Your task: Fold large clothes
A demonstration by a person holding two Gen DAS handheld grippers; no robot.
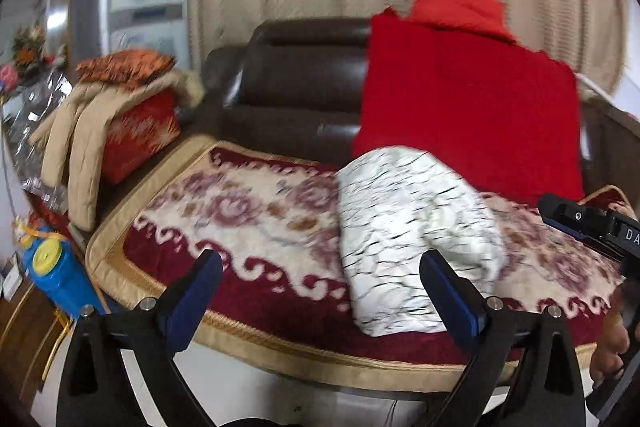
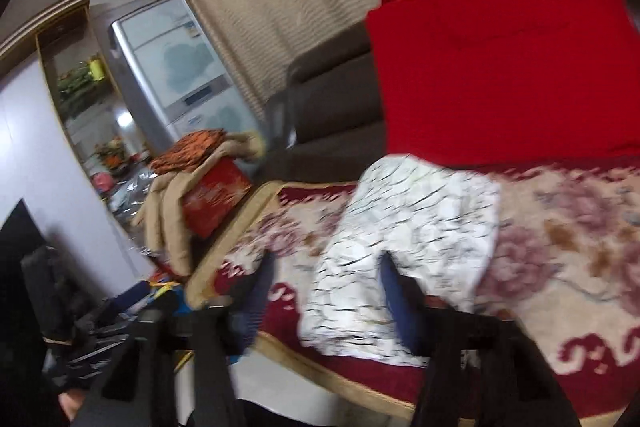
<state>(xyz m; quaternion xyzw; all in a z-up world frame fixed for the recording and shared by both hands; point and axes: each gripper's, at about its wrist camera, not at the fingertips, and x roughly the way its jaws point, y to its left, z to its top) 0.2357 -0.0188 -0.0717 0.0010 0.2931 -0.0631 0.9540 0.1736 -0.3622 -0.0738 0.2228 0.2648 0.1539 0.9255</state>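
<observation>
A white garment with thin black lines lies folded in a compact bundle on the floral sofa mat. It also shows in the right wrist view. My left gripper is open and empty, hovering in front of the sofa edge, with the bundle just past its right finger. My right gripper is open and empty, its right finger in front of the bundle's near end. The right gripper's body shows at the right edge of the left wrist view. Both views are blurred by motion.
Red cushions lean on the dark sofa back. A beige jacket drapes over a red box at the left. A blue container with a yellow lid stands on the floor. A fridge stands by the curtain.
</observation>
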